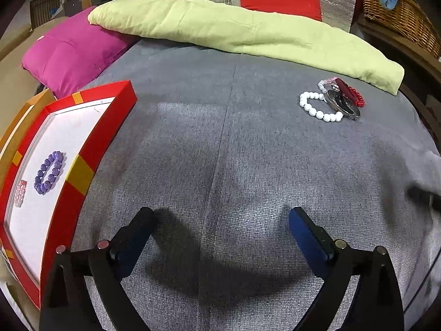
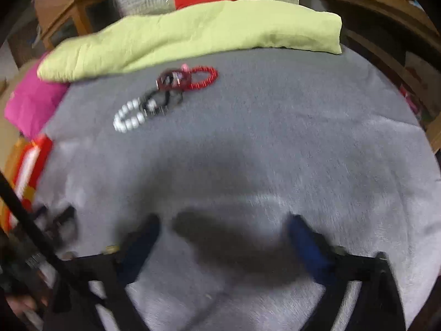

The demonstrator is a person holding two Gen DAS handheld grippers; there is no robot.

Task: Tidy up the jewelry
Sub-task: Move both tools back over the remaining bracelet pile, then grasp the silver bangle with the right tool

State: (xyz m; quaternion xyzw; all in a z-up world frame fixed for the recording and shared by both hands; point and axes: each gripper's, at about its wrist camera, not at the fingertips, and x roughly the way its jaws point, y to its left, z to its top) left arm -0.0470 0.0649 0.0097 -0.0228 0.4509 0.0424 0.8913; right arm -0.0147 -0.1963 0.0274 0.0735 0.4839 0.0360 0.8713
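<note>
A red box (image 1: pixel 107 121) with a white floor lies at the left of the grey cushion (image 1: pixel 220 138). Inside it rest a purple bead bracelet (image 1: pixel 49 172) and a small pink beaded piece (image 1: pixel 20 193). At the far right lies a heap of jewelry: a white bead bracelet (image 1: pixel 317 107), a dark bangle (image 1: pixel 343 104) and a red bead bracelet (image 1: pixel 355 96). My left gripper (image 1: pixel 220 218) stands open over bare cushion beside the box, nothing between its fingers. In the blurred right wrist view my right gripper (image 2: pixel 223 223) is open and empty, with the white bracelet (image 2: pixel 128 118) and red bracelet (image 2: pixel 204 78) farther ahead.
A lime-green quilt (image 1: pixel 234 30) lies along the back of the cushion, a magenta pillow (image 1: pixel 69 55) at back left, a red pillow (image 1: pixel 281 2) behind. A wicker basket (image 1: pixel 399 16) stands at the far right. The box edge (image 2: pixel 30 165) shows at left in the right wrist view.
</note>
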